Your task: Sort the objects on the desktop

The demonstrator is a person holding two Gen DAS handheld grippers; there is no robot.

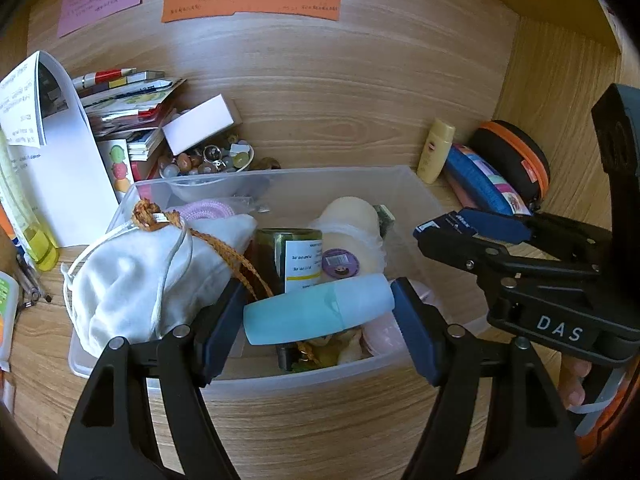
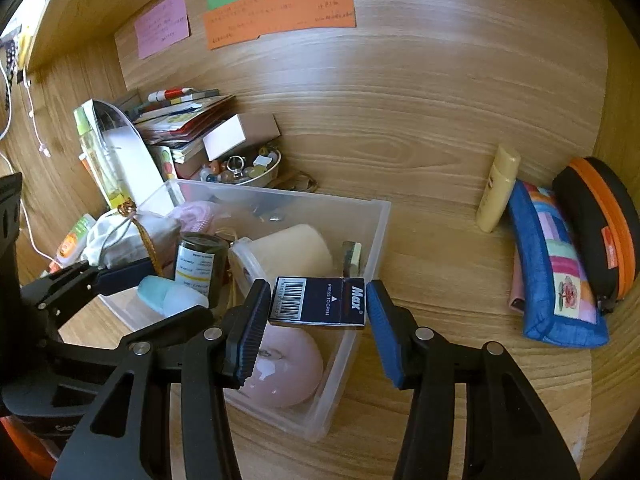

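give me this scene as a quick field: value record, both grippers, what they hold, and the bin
left gripper: shut on teal bottle, held sideways over the bin
right gripper: shut on staple box, over the bin's right corner
bin: clear plastic, on the wooden desk
in bin: white pouch, dark jar, pink round case
right of bin: yellow tube, patchwork pouch

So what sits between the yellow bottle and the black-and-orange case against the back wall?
In both views, the blue patchwork pouch lies between the yellow bottle and the black-and-orange case, leaning against the case, with something pink tucked under it.
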